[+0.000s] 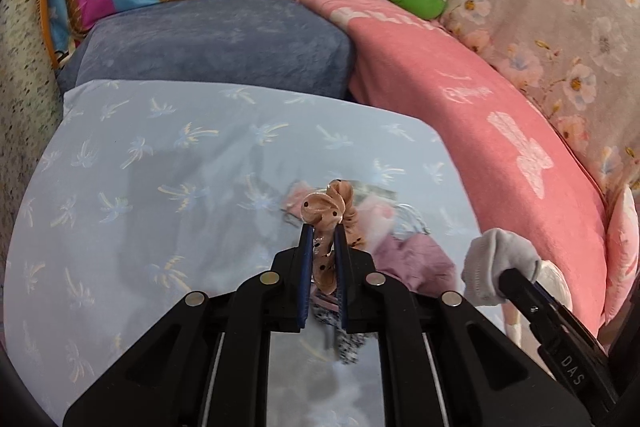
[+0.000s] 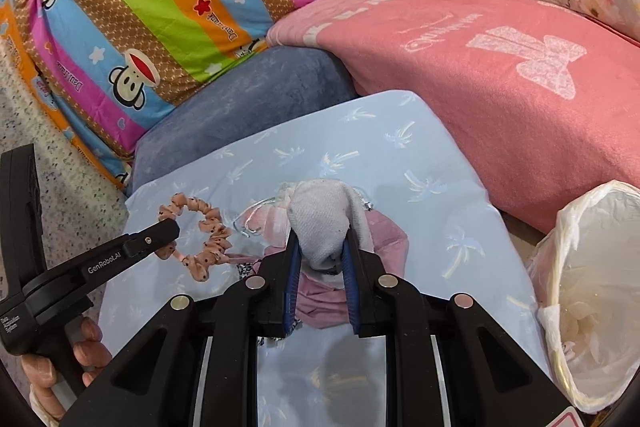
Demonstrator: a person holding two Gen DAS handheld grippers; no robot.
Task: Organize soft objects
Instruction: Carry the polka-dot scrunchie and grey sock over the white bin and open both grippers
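Across the lower middle of both views lies a pale blue palm-print pillow with a small heap of pink clothes; at lower right stands a bag-lined bin, its contents unclear. Left gripper pinches a tan dotted scrunchie, its loop upright; right gripper clamps a grey sock, toe upward. Behind sit blue-grey, pink and striped monkey-print pillows.

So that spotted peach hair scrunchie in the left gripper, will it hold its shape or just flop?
Probably flop: in the right wrist view the scrunchie hangs from the left gripper as a sagging, uneven loop. It looks very light, being thin gathered cloth. It seems unlikely to slip, since the ruffles bunch up between the closed fingers.
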